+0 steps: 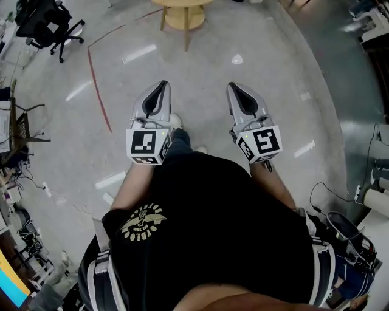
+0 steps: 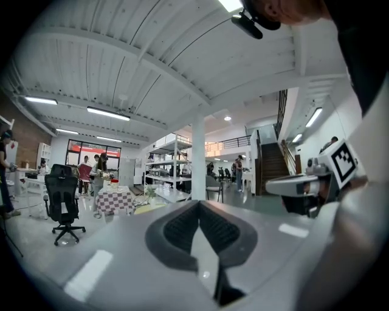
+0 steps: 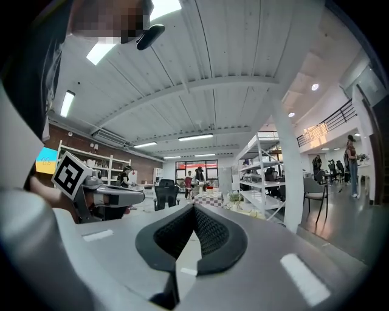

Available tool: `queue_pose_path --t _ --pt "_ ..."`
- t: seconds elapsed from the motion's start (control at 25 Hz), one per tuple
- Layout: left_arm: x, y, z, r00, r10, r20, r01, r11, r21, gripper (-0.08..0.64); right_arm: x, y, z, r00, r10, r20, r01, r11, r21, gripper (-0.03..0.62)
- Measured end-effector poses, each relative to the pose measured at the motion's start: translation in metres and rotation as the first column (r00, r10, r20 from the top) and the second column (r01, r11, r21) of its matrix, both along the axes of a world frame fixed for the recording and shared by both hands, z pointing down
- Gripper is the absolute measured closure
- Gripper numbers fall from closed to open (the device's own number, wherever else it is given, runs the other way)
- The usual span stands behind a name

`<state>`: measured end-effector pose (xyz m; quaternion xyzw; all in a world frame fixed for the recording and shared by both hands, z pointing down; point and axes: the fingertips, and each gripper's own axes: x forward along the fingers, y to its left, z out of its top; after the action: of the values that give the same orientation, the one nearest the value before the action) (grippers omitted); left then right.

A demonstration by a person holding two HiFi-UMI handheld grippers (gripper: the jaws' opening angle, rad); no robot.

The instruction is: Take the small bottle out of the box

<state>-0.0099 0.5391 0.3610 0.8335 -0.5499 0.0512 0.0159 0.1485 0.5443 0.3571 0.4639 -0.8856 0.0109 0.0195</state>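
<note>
No step is under way: the small bottle and the box show in no view. The left hand-held gripper [image 1: 160,86] and right hand-held gripper [image 1: 234,87], both pressed together and empty, hover short of the round wooden table [image 1: 182,15]. Next, I judge: find the box, then spread the jaws.

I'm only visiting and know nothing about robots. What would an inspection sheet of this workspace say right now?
Surface: glossy grey floor marked with a red line; no worktop under the grippers.
Job's things: nothing seen; no box or small bottle in any view.
Clutter: dark gear piled at the floor's right edge.
Grippers: left hand-held gripper and right hand-held gripper are both shut and empty, held side by side in front of the person.
Cables: thin black cable looping on the floor at right.
Surroundings: round wooden table, black office chair, white shelving racks, staircase, people far off.
</note>
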Motion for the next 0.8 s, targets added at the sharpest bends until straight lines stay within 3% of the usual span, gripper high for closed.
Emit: queue_pose_path --t 0.4,0.8 --pt "-0.008 -0.085 0.004 0.997 0.075 -0.001 -0.075 0.997 -0.010 0.560 -0.020 -0.078 -0.004 0.999 0.049 -0.012 -0.049 0.999 -0.011 0.586" --pt "-0.030 -0.167 0.013 0.994 0.105 -0.019 -0.105 0.994 -0.038 0.560 -0.058 -0.158 0.007 0.999 0.032 -0.038 -0.034 0.998 -0.052 0.586"
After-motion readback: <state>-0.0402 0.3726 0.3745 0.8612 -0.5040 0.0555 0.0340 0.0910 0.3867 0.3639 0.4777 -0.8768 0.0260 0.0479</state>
